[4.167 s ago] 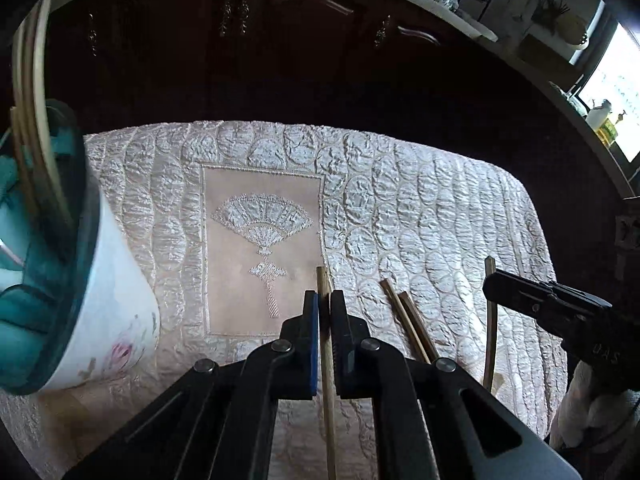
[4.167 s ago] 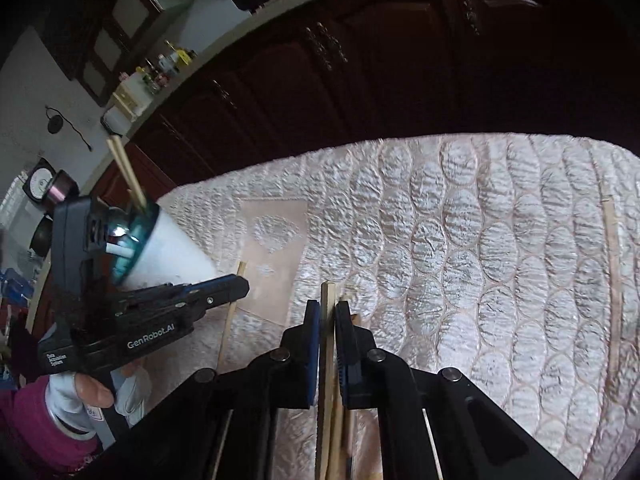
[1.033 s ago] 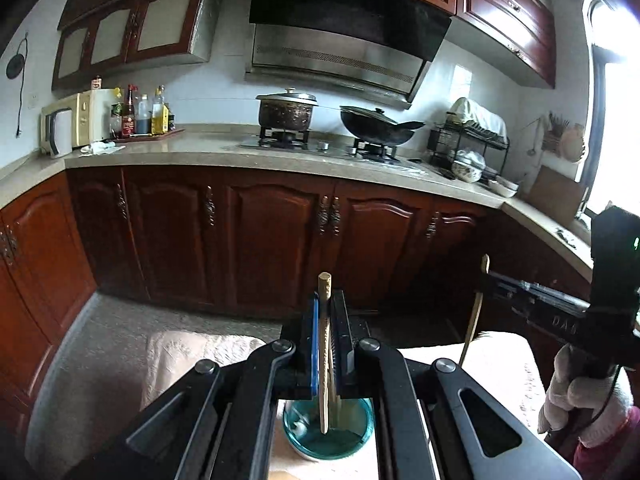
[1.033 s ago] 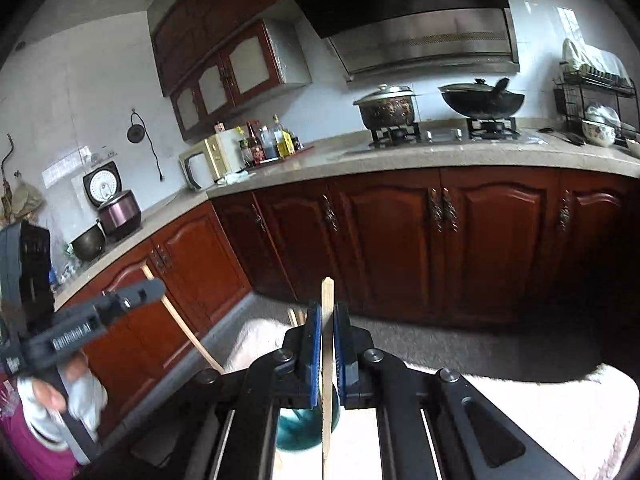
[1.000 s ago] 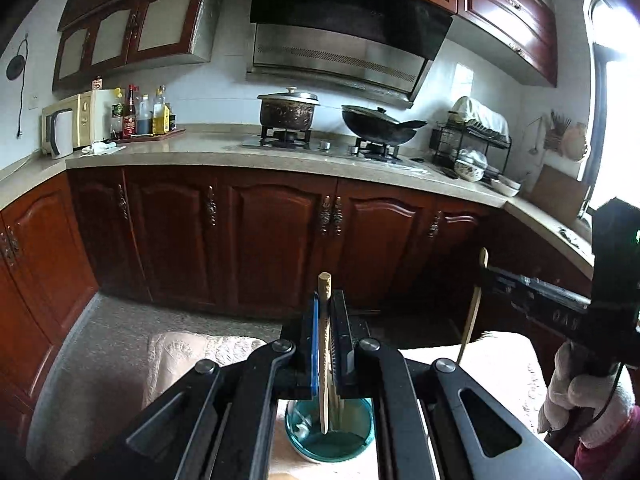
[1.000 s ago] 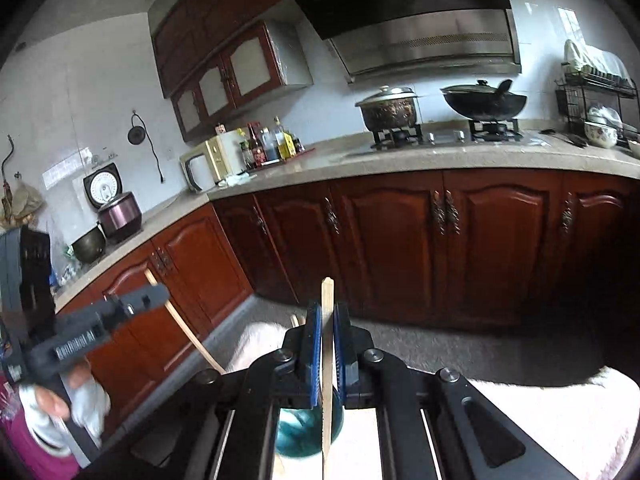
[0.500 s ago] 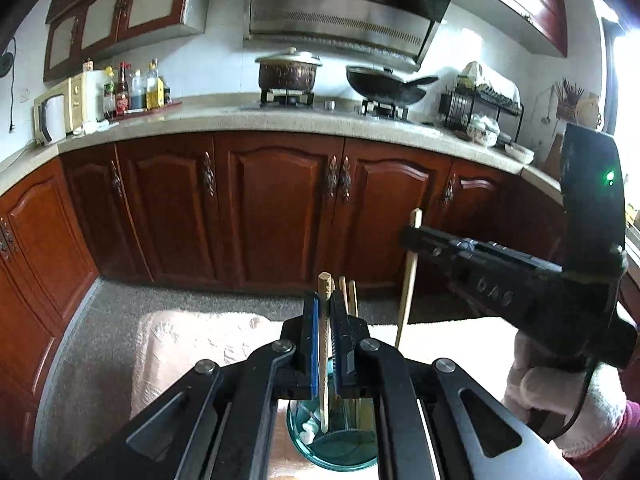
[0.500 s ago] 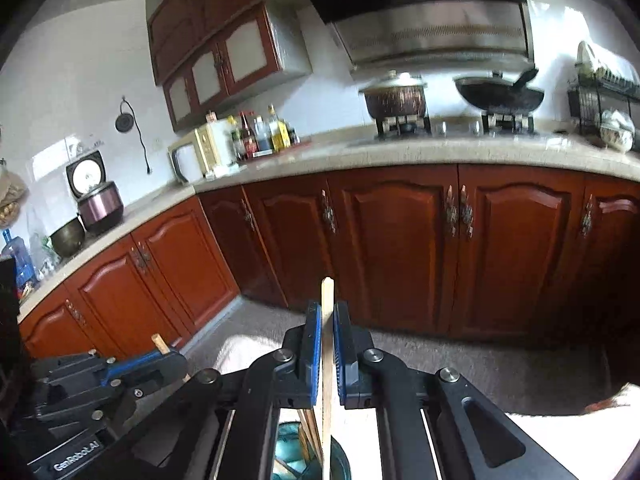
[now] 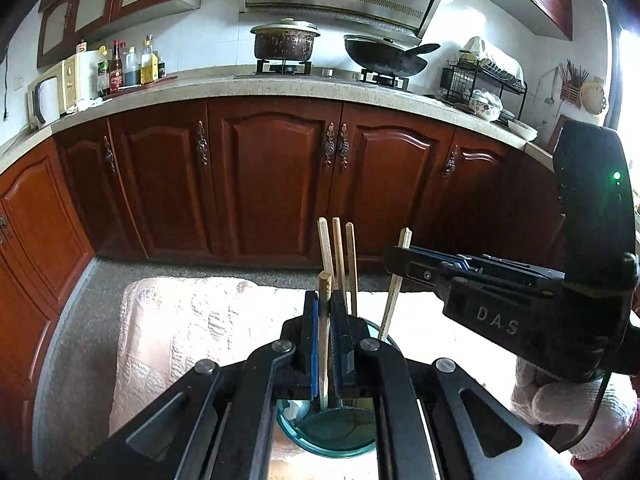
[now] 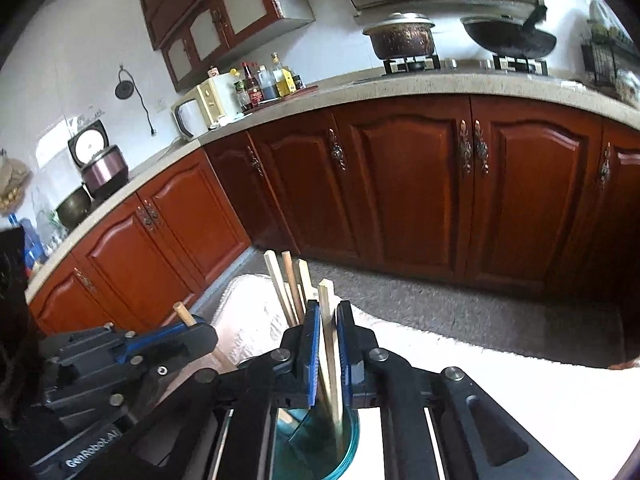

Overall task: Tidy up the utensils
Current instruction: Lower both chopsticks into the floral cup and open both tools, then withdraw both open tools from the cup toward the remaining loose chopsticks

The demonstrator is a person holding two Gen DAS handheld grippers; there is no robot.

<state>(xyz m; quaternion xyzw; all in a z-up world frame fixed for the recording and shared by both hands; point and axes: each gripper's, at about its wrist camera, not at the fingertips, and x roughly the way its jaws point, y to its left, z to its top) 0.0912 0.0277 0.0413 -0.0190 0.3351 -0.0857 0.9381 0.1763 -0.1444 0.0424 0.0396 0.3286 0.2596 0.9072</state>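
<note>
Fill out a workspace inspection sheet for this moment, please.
Surface: pale quilted cloth.
Job's things: three chopsticks standing in a teal-rimmed cup.
Clutter: nothing seen.
Grippers: left gripper shut on a held chopstick over the cup; right gripper jaws slightly apart, a second chopstick leaning loose between them, lower end in the cup.
Cables: thin black cable beside the gloved hand.
Surroundings: wooden cabinets; pot and wok on the stove.
</note>
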